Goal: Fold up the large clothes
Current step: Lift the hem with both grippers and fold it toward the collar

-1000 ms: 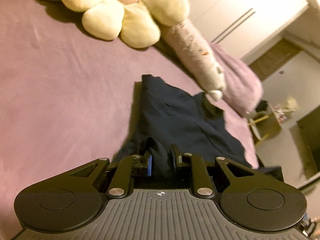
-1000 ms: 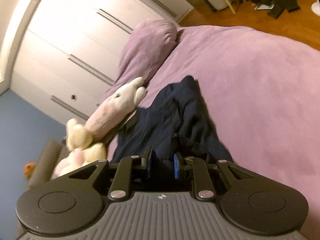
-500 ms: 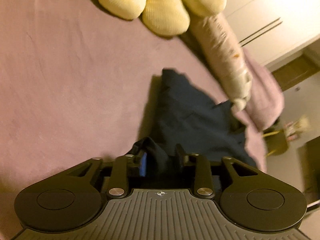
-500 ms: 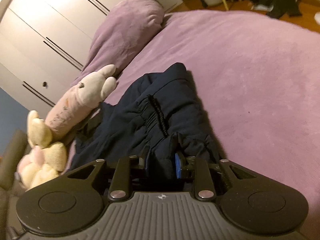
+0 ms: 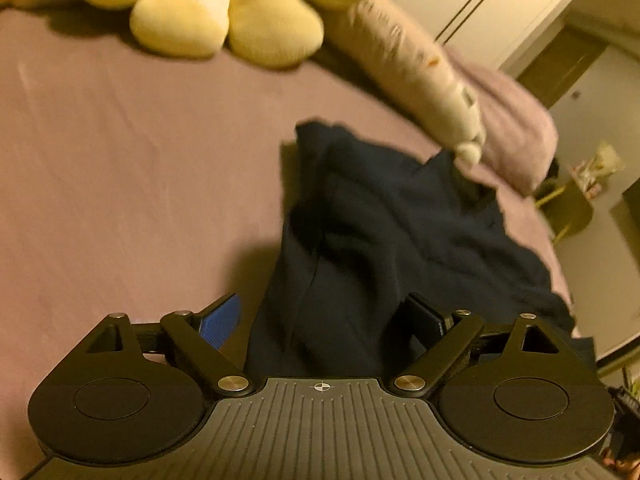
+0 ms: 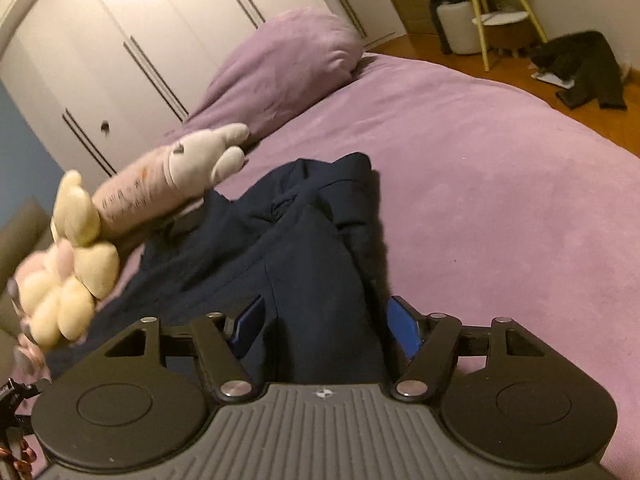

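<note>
A dark navy garment [image 5: 384, 224] lies bunched on the purple bed [image 5: 120, 152], filling the centre and lower middle of the left wrist view and running down to the bottom edge between the fingers. The left hand-held gripper [image 5: 326, 316] is spread wide: its blue-padded finger [image 5: 222, 318] sits at lower left, clear of the cloth over bare bedding, while the other finger rests against the garment's edge at lower right, so nothing is clamped. In the right wrist view the same garment [image 6: 304, 248] occupies the centre, crumpled toward the top and smoother near the bottom. The right hand-held gripper [image 6: 326, 326] is also parted, with a fold of cloth lying loosely between its fingers and gaps visible at both blue pads. A yellow flower-shaped plush [image 5: 224, 12] sits at the upper left of the left view and at the left edge of the right view. A long pale pink plush [image 6: 168, 184] lies beside it, its end just next to the garment. A purple pillow [image 6: 288, 64] rests at upper centre of the right view, before white wardrobe doors [image 6: 152, 24]. Dark clothes [image 6: 580, 68] lie on the wooden floor at upper right.
</note>
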`<action>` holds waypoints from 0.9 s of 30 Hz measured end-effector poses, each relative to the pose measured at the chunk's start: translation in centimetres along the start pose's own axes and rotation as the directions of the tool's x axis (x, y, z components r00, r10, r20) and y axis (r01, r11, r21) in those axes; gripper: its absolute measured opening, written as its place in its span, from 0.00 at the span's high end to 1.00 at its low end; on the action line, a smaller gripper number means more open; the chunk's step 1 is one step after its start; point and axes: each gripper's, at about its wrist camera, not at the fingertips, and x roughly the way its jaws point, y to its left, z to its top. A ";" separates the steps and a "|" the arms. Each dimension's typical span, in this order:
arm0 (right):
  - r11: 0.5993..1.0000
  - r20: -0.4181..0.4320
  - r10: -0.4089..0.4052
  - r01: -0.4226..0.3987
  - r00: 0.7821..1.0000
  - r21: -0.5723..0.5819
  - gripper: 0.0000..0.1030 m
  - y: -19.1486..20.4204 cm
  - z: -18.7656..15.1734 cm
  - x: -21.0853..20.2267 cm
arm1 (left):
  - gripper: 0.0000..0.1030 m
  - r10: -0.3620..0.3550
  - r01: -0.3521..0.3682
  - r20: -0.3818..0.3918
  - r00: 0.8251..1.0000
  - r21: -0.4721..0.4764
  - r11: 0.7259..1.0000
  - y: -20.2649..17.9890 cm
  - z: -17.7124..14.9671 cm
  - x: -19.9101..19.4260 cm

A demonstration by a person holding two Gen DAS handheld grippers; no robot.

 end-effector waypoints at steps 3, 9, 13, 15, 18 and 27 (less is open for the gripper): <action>1.000 -0.033 -0.003 0.002 0.999 -0.026 0.55 0.7 0.1 1.1 | 0.31 0.021 -0.021 0.002 1.000 -0.017 1.000 0.1 -0.4 0.4; 0.982 0.034 -0.031 0.037 0.999 -0.185 0.92 3.8 -0.8 -1.1 | 0.80 0.009 -0.009 0.015 1.000 0.035 0.999 -1.9 0.2 -2.0; 0.981 0.125 0.015 0.010 0.992 -0.193 0.92 5.2 0.4 -4.1 | 0.83 -0.063 0.056 0.093 0.994 0.074 0.996 -4.2 2.6 -5.5; 0.981 0.180 0.033 0.002 0.983 -0.195 0.92 6.3 2.1 -4.8 | 0.83 -0.075 0.058 0.156 0.985 0.116 0.992 -6.2 4.4 -6.4; 0.978 0.258 0.009 0.046 0.966 -0.204 0.92 8.5 5.2 -3.6 | 0.82 -0.056 0.009 0.259 0.964 0.178 0.984 -9.4 7.8 -5.5; 0.937 0.393 -0.183 0.281 0.901 -0.208 0.92 13.9 12.3 8.1 | 0.79 0.115 -0.246 0.482 0.869 0.218 0.945 -14.1 12.3 5.7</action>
